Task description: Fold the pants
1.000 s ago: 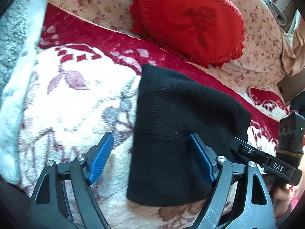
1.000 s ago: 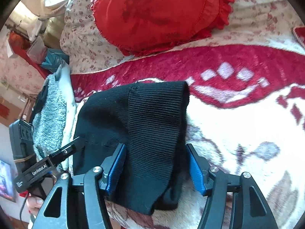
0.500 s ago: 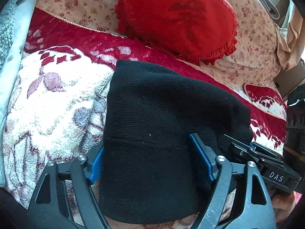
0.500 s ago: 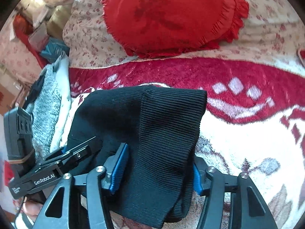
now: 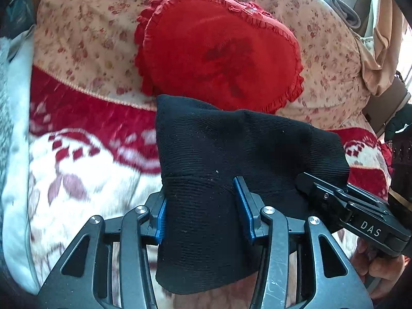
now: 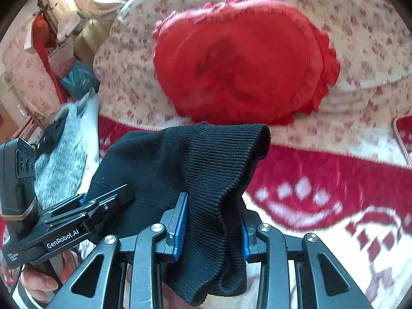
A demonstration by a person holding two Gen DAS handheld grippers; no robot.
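The black knit pants [image 5: 231, 149] are folded into a thick bundle and held up off the red and white blanket [image 5: 77, 170]. My left gripper [image 5: 203, 213] is shut on the bundle's left end, blue pads pressing the fabric. My right gripper [image 6: 211, 226] is shut on the ribbed right end of the pants [image 6: 219, 170]. Each gripper shows in the other's view: the right one [image 5: 360, 216] at the lower right, the left one [image 6: 64, 221] at the lower left. The cloth hangs below both grippers.
A red heart-shaped frilled cushion [image 5: 219, 51] leans on a floral pillow [image 5: 77, 38] just behind the pants. A grey and white fluffy blanket [image 6: 64, 154] lies at the bed's left side. Clutter [image 6: 51, 51] stands beyond the bed at the far left.
My left gripper moved onto the bundle and closed on it. Both grippers narrowed on the fabric and lifted the pants up and toward the cushion.
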